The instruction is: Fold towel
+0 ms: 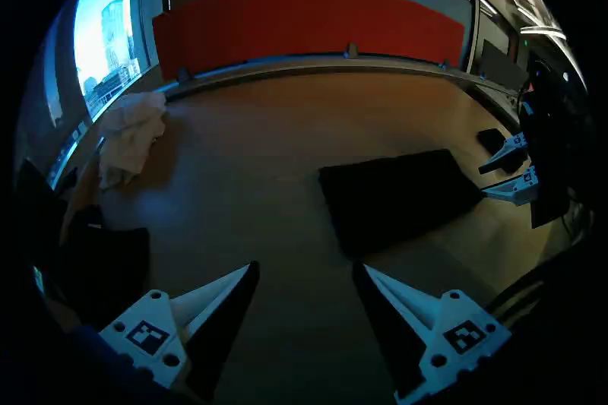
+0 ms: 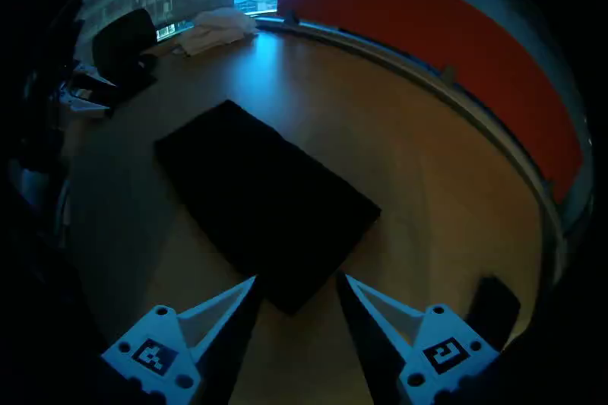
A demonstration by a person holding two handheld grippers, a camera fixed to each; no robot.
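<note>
— My right gripper (image 2: 298, 280) is wide open with nothing in it. The near corner of the towel (image 2: 262, 192) lies just between its tips, and I can't tell whether they touch the cloth.
— And the left?
— My left gripper (image 1: 305, 267) is open and empty too, over bare table (image 1: 251, 177), well apart from the towel, which lies flat as a dark rectangle.
— What worries you?
— Light, mostly. The towel is near black in this dim room, so I could misjudge its edge and close on wood, or catch just one layer if it is doubled. Pulling from one corner alone would likely drag it askew on that smooth top.
— Anything nearby?
— A small dark object (image 2: 494, 306) near my right finger; a wide swing could knock it.
</note>
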